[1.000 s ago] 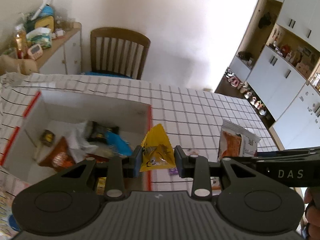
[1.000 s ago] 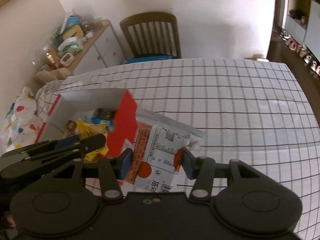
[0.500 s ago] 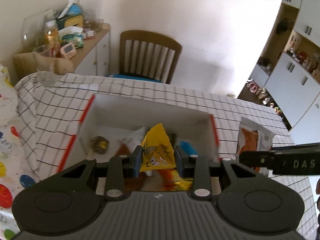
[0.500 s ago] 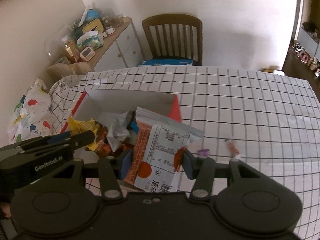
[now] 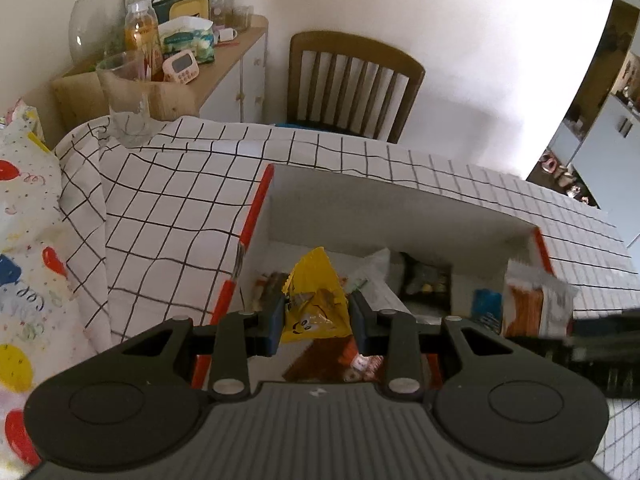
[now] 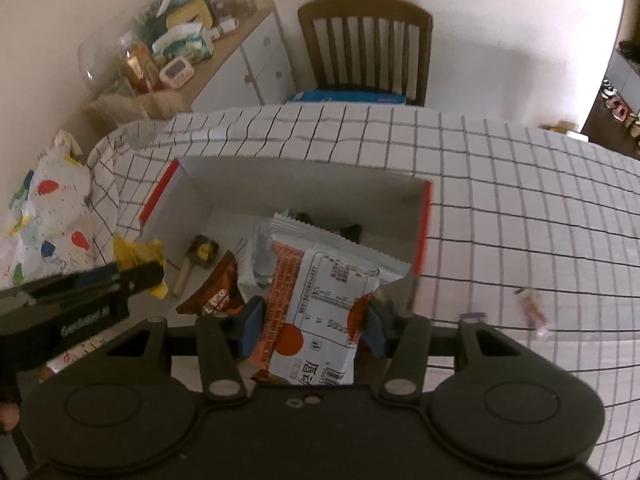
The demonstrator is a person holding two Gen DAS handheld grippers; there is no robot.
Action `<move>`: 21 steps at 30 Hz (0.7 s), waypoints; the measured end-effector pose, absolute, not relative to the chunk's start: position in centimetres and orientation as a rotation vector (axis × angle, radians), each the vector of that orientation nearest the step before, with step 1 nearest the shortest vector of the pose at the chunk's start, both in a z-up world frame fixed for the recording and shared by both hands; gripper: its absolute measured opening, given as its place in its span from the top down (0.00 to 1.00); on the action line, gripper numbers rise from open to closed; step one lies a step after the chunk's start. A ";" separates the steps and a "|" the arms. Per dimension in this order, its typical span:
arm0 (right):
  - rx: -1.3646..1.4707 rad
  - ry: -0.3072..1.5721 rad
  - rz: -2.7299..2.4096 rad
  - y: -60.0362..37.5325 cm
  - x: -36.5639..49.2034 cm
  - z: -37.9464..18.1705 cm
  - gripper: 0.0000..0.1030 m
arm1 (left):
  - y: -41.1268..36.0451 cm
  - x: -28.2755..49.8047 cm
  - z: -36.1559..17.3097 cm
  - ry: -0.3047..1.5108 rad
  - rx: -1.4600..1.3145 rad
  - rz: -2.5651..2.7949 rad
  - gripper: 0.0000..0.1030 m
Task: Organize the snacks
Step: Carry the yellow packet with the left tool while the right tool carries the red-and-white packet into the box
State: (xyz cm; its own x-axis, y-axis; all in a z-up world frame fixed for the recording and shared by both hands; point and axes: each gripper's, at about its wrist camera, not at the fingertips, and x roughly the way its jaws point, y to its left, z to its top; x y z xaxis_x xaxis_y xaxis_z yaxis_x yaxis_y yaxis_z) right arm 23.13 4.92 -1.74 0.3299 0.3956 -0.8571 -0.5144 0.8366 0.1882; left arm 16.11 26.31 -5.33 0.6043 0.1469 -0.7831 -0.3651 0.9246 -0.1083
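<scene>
My left gripper is shut on a small yellow snack packet and hangs over the near left part of a white box with red edges. My right gripper is shut on an orange and white snack bag, held over the same box, near its right side. Several snacks lie inside the box, among them a brown packet and a blue one. The left gripper with its yellow packet shows at the left of the right wrist view.
The box sits on a table under a checked cloth. Two small wrapped sweets lie on the cloth to the right. A glass stands at the far left corner. A wooden chair and a cluttered sideboard stand behind.
Both grippers have travelled left with their snacks, from beside the box's right edge to over the box. Their grips have not changed.
</scene>
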 end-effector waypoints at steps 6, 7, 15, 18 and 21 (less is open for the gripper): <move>-0.197 1.108 0.621 7.3 22.6 -3.2 0.51 | 27.0 19.3 -6.6 0.884 -0.238 0.303 0.68; -0.206 1.110 0.625 7.5 22.5 -3.3 0.51 | 27.1 19.9 -6.9 0.889 -0.234 0.305 0.68; -0.254 1.135 0.620 8.7 22.9 -4.7 0.51 | 26.3 22.2 -9.2 0.959 -0.199 0.284 0.68; -0.250 1.147 0.615 8.8 23.1 -5.0 0.51 | 26.1 22.5 -9.9 0.983 -0.193 0.279 0.67; -0.251 1.153 0.601 8.7 23.3 -5.2 0.50 | 26.0 22.8 -10.3 0.997 -0.195 0.277 0.66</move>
